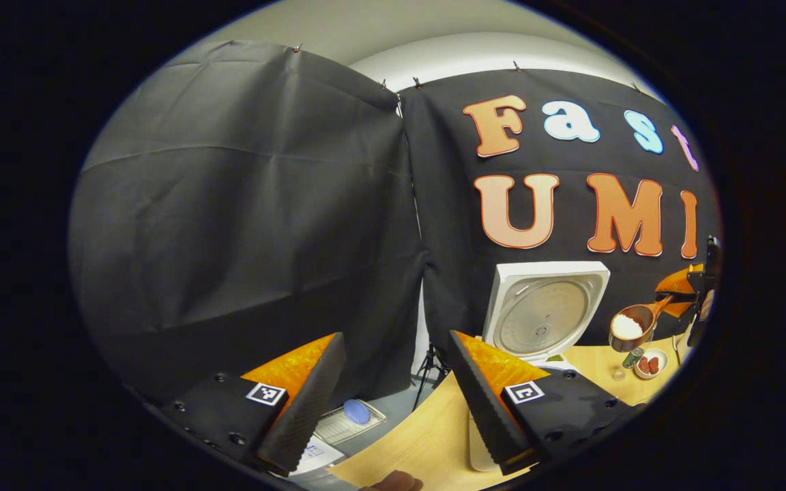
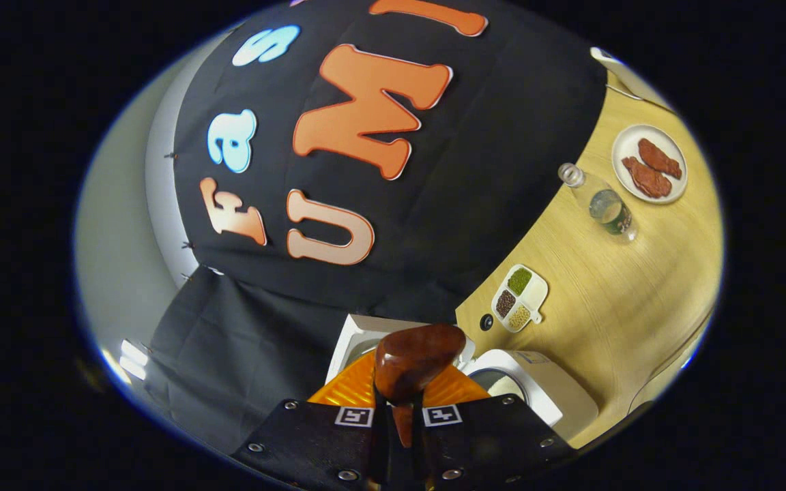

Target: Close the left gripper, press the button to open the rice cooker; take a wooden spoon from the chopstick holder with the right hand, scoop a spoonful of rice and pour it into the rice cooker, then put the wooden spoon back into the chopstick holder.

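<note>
At the bottom of the left gripper view, the left gripper (image 1: 393,395) hangs spread wide and empty over the table (image 1: 420,443) edge. Right of centre, the rice cooker (image 1: 543,310) stands lid-up. At the far right, the wooden spoon (image 1: 632,327) carries rice. In the right gripper view's bottom centre, the right gripper (image 2: 398,416), tilted, clamps the spoon's handle.

No legible text, brand or number found on any object. The only markings are square black-and-white coded tags: two on the left claw (image 1: 393,409), at 7 and 5 o'clock in the left gripper view, and two on the right claw (image 2: 398,417), at 6 o'clock in the right gripper view. They carry no readable characters.
</note>
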The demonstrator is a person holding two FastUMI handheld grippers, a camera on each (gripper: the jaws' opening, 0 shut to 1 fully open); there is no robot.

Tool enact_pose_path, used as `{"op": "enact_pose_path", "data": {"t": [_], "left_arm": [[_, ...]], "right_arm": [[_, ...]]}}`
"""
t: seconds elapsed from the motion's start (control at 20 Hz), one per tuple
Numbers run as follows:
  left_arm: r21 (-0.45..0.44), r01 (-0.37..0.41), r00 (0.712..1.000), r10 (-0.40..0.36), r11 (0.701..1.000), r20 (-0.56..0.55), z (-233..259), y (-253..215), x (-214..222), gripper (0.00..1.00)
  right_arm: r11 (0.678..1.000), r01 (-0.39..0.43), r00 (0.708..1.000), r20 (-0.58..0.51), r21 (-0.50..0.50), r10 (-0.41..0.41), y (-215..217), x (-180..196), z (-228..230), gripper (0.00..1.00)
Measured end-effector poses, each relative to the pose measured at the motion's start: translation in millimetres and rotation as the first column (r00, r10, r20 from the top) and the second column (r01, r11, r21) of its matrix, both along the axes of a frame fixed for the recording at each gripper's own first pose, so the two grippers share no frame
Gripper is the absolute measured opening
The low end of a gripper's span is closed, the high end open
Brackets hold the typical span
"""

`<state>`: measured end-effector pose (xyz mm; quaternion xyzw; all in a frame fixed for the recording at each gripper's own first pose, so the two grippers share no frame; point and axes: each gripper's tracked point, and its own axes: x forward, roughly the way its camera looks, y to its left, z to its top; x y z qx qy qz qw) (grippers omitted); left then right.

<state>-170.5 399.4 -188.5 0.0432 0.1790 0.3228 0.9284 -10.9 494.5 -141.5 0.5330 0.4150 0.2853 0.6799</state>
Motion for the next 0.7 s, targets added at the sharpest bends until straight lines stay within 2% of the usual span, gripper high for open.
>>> {"op": "enact_pose_path", "data": {"t": [0.3,0.45,0.7], "left_arm": [[-0.009,-0.067,0.998,0.067,0.998,-0.012,-5,16,-22,1.00],[-0.010,-0.091,0.996,0.090,0.996,-0.015,-8,19,-30,1.00],[-0.011,-0.111,0.993,0.111,0.994,-0.027,-13,21,-39,0.99]], "right_arm": [[0.980,-0.046,0.978,0.194,-0.195,0.084,42,1,7,0.12],[0.955,-0.037,0.951,0.284,-0.294,0.124,54,0,7,0.12],[0.922,-0.028,0.894,0.403,-0.386,0.196,73,-7,16,0.12]]}}
